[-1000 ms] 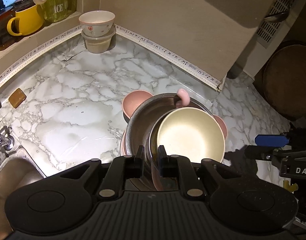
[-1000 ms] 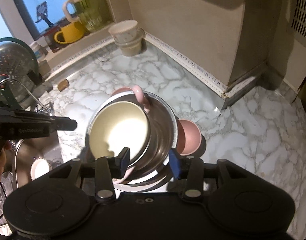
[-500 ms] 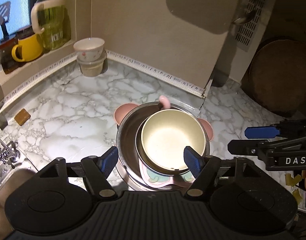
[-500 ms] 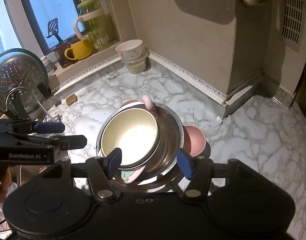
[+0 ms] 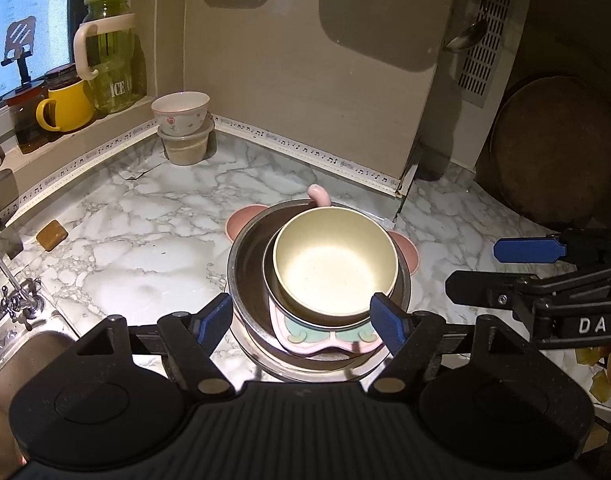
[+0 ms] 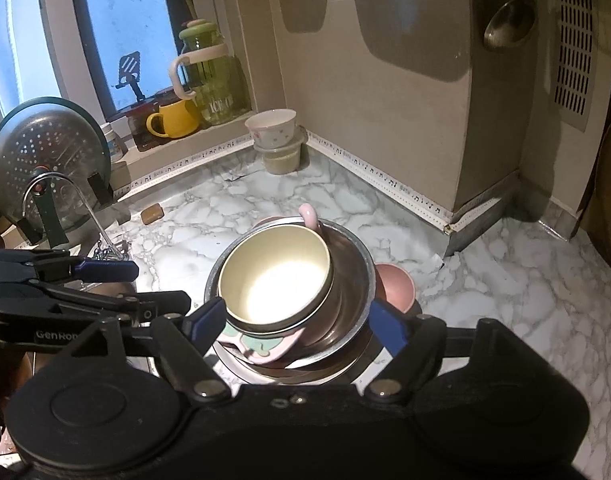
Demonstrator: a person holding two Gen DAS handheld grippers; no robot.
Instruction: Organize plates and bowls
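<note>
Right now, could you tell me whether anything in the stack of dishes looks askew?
Yes. The cream bowl sits off-centre in the steel bowl, tipped toward the camera over a pink patterned dish. A pink handle pokes up behind, so the stack isn't nested flat.

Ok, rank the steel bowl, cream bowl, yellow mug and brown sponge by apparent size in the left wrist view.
1. steel bowl
2. cream bowl
3. yellow mug, farther off, so true size is unsure
4. brown sponge

Pink plate (image 5: pixel 325 342) mostly under bowls
</note>
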